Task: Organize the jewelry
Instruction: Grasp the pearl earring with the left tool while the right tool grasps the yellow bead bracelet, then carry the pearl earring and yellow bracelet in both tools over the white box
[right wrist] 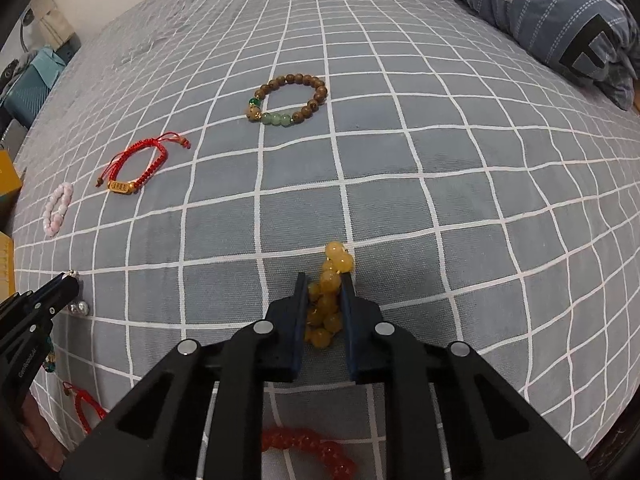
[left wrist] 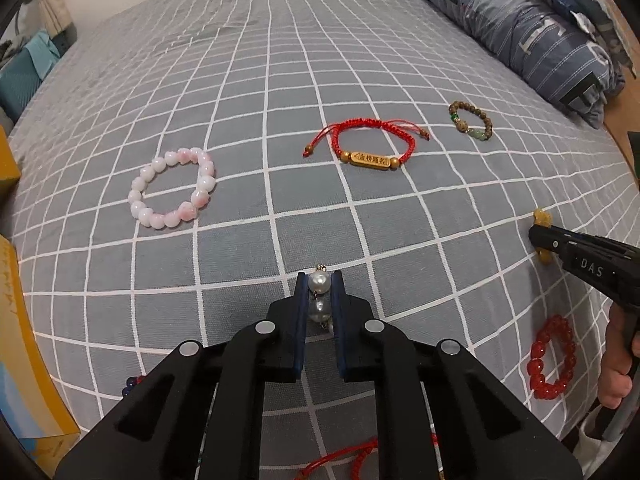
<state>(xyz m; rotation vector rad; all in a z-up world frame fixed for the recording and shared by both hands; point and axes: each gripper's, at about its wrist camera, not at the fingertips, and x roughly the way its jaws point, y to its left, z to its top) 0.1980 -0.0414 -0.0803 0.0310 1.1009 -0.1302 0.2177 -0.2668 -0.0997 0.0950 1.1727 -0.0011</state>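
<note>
I have three pieces laid out in a row across the far part of the bed (left wrist: 280, 80): the pink bead bracelet (left wrist: 172, 188) on the left, the red cord bracelet (left wrist: 366, 146) with its gold bar in the middle, and the wooden bead bracelet (right wrist: 288, 100) on the right, each well apart from the next. That row looks finished to me.

My left hand-held gripper (left wrist: 320, 284) is clamped on a pearl bracelet (left wrist: 319, 294), pearls pinched between the fingers just above the bedspread. My right hand-held gripper (right wrist: 325, 288) is closed around a yellow bead bracelet (right wrist: 330, 292), bunched up between its fingers, with a few beads poking out past the tips.

I judge these two are the start of a second row, not yet laid down. Nearer to me, a red bead bracelet (left wrist: 552, 356) and another red cord (right wrist: 86, 406) lie unsorted, so roughly half the work is left.
</note>
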